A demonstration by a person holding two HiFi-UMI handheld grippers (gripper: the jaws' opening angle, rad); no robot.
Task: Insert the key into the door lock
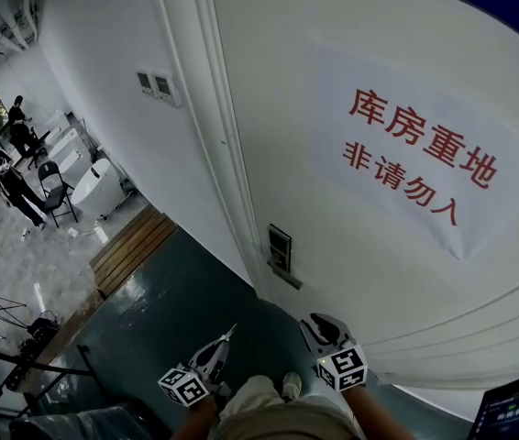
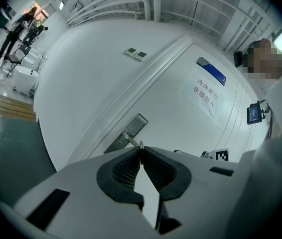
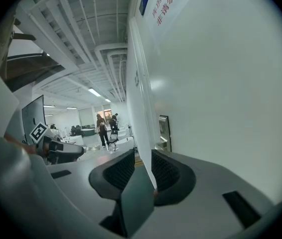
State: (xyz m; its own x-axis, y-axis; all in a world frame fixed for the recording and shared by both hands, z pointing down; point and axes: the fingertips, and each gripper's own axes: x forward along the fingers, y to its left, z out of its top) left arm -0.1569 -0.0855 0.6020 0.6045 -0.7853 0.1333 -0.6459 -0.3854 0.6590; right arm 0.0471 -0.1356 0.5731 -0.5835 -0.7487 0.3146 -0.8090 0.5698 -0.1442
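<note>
Key [image 2: 140, 144] is clamped between the closed jaws of the left gripper [image 1: 225, 340], with only a small metal tip seen past the pads. It is held clear of the door lock [image 1: 280, 250], which is mounted at the door's [image 1: 369, 273] edge beside the frame. In the left gripper view the tip is lined up just under the lock's lever. The right gripper [image 3: 142, 166] is held near the door, jaws apart and nothing between them. A sign [image 1: 420, 163] with red characters is fixed higher on the door.
</note>
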